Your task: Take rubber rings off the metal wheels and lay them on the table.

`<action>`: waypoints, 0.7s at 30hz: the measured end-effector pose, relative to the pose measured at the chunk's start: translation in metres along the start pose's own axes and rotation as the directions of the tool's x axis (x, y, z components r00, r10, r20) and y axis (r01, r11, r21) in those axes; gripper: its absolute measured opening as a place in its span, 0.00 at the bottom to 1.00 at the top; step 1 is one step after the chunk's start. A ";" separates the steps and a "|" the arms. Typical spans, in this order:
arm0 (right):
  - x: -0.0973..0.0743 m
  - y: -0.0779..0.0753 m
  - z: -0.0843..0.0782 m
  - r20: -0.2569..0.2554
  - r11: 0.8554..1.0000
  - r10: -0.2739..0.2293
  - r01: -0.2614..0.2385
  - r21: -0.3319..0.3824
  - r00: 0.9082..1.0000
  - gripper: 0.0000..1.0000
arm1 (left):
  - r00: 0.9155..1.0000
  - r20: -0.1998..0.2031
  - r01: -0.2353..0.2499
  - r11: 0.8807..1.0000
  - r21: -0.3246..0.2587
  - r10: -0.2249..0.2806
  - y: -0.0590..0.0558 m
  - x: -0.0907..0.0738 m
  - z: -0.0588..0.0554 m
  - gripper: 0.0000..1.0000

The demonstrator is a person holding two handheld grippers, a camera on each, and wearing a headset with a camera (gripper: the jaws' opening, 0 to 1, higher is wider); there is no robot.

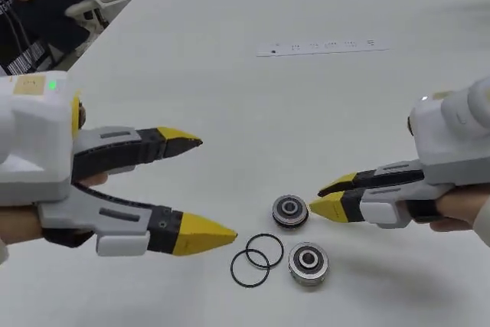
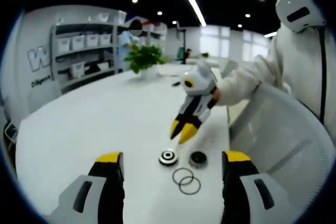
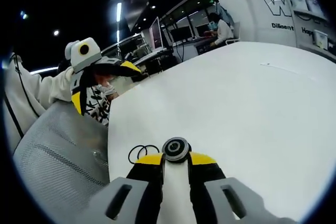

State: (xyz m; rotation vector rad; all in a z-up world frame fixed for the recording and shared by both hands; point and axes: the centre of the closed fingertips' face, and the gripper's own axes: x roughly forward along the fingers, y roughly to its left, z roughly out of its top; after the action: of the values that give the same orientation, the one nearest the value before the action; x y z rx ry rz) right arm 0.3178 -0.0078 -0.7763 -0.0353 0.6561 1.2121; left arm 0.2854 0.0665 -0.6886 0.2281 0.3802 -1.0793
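Two metal wheels on white table [image 1: 230, 74]: first wheel [image 1: 290, 210] just off the tips of right gripper [image 1: 320, 197], jaws narrowly apart, empty; second wheel [image 1: 308, 262] close beside the first. Two rubber rings [image 1: 257, 259], overlapping, lie loose ahead of left gripper [image 1: 208, 187], jaws wide apart, empty.

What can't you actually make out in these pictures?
- Whether the metal wheels still wear any rubber: too small, every view.
- Print on the white strip: too small, head view.
- The loose rubber rings: partly behind the right gripper's jaw, right gripper view.
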 end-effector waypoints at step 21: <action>0.008 -0.004 -0.012 -0.004 0.995 0.010 -0.010 -0.101 1.000 0.18 | 0.997 -0.022 0.070 0.995 0.075 -0.069 0.009 0.061 0.006 0.51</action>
State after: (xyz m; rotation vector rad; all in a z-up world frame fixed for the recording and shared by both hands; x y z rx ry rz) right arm 0.3173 -0.0064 -0.7912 -0.1193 0.5982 1.2547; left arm 0.3200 0.0190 -0.7081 0.2945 0.3671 -1.1618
